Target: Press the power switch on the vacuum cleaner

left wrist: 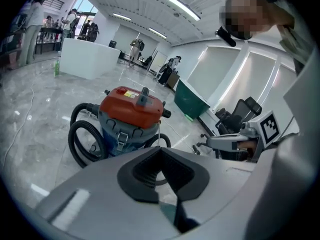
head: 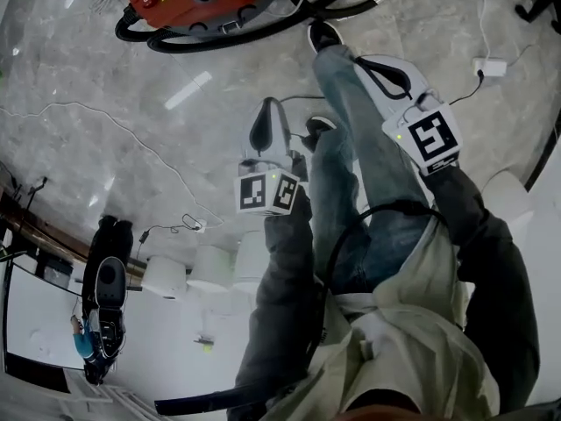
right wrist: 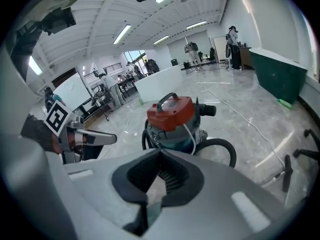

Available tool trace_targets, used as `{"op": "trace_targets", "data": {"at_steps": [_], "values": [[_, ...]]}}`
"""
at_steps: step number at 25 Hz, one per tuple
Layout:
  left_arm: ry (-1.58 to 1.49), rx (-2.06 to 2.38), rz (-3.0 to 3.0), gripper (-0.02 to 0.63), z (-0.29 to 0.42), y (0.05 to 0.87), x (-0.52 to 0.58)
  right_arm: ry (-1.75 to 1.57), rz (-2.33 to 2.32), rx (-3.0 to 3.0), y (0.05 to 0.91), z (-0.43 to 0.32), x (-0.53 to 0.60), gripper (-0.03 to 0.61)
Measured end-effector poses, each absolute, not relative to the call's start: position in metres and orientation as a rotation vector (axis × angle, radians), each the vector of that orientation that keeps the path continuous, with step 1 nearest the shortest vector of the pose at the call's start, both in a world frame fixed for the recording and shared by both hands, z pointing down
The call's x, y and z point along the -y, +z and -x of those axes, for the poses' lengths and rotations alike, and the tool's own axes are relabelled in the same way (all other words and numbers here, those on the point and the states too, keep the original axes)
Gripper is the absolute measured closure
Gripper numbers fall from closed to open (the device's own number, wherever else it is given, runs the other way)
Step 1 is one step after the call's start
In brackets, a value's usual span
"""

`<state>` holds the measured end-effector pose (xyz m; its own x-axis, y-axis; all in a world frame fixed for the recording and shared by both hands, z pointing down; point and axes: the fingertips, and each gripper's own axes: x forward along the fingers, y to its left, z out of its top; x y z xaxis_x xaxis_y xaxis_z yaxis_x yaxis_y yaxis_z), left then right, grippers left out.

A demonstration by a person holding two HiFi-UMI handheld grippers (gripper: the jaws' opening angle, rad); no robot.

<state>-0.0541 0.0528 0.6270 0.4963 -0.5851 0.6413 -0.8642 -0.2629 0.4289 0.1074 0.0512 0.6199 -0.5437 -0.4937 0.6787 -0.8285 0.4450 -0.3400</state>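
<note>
Left claw (head: 268, 105) closed and empty, right claw (head: 361, 60) likewise, both held forward, apart

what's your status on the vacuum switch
Left gripper and right gripper both shut, empty. Vacuum cleaner ahead on the floor, not yet reached. Only its hose looped at the base.

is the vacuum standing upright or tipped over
Upright: the vacuum cleaner stands on its base on the floor, with its red lid on top.

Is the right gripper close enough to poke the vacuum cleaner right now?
Probably not yet. The right gripper hangs well short of the vacuum cleaner, though only bare floor lies between them.
</note>
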Motion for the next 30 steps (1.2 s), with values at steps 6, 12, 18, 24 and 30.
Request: {"op": "trace_targets", "data": {"at_steps": [6,12,18,24,30], "values": [[0.140,1.203,-1.955,0.612,0.064,0.576,-0.113,0.819,-1.085,2.286,0.572,-0.071,-0.116,0.578],[0.081,1.266,-2.087,0.612,0.109,0.473,-0.194,0.659,-1.062,2.372,0.474,-0.026,-0.206,0.578],[0.113,1.271,-2.244,0.609,0.112,0.371,-0.258,0.564,-1.036,2.438,0.373,0.004,-0.276,0.578],[0.070,1.392,-2.319,0.606,0.111,0.285,-0.314,0.504,-1.081,2.498,0.290,0.023,-0.339,0.578],[0.170,1.375,-2.349,0.606,0.093,0.259,-0.352,0.487,-1.073,2.499,0.263,-0.001,-0.380,0.578]]}}
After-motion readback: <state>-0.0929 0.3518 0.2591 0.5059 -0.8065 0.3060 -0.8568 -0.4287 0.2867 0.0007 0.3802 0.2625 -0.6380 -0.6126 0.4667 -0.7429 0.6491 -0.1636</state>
